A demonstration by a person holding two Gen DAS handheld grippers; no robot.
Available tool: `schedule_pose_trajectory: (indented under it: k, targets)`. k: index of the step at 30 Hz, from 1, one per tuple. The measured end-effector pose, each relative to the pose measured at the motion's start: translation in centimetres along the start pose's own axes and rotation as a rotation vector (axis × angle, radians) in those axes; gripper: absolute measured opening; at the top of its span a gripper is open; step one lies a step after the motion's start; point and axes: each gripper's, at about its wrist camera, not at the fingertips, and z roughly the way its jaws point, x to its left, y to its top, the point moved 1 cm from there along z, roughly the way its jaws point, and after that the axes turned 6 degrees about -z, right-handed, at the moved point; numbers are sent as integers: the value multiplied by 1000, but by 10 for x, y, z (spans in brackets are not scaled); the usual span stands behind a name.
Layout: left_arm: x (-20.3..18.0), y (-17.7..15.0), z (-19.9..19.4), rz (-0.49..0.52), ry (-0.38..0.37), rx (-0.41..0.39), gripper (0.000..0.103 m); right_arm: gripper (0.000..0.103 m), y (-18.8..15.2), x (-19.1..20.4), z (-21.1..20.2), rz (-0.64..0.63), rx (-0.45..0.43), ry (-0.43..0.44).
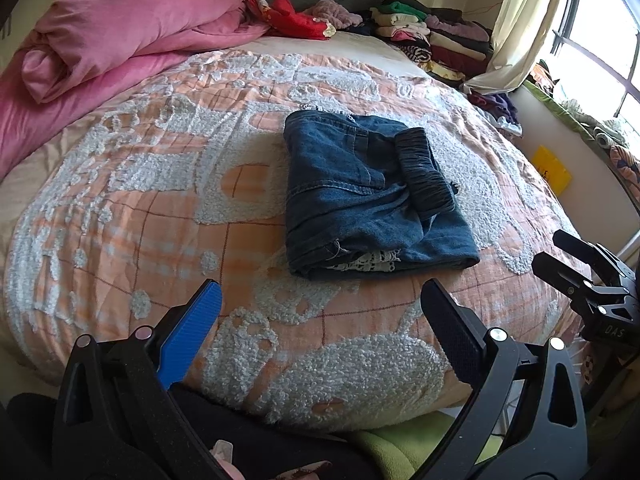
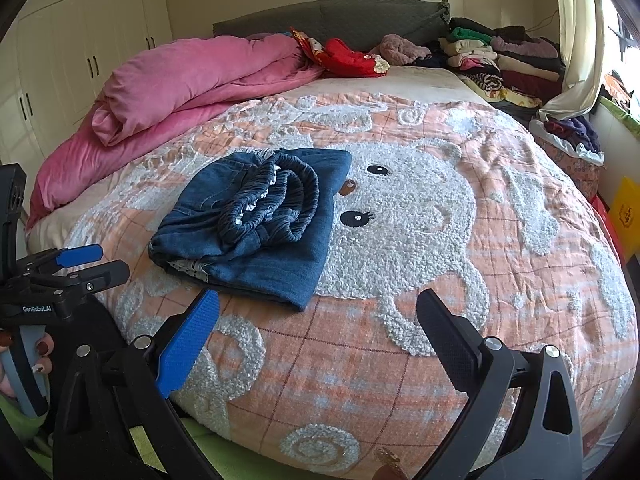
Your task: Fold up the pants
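Nearest the left wrist camera, the left gripper [image 1: 320, 300] hangs over the near edge of the bed with its blue ribbed pad and black pad spread wide apart, holding nothing. Likewise the right gripper [image 2: 318, 308] hovers above the orange checked bedspread with fluffy white animal figures [image 2: 440, 360], its two fingers well apart and empty. Each tool shows in the other's view at the frame's side, and a hand with dark painted nails [image 2: 24, 360] grips the left tool's handle.

Beyond both grippers, clear of them, the dark blue denim pants [image 1: 360, 200] lie folded into a compact bundle near the middle of the bedspread, the gathered elastic waistband on top and a bit of white lace peeking from the near edge. Farther back, a rumpled pink duvet [image 1: 120, 32] lies on the bed's left side, and stacks of folded clothes [image 1: 440, 36] sit at the far right corner beside a cream curtain [image 1: 520, 20].
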Motion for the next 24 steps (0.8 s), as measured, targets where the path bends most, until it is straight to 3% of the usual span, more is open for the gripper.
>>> schedule_pose_trajectory:
  k: [24]
  targets:
    - [0, 0, -1, 2, 5, -2, 93, 98, 1, 0, 2, -2, 7, -9]
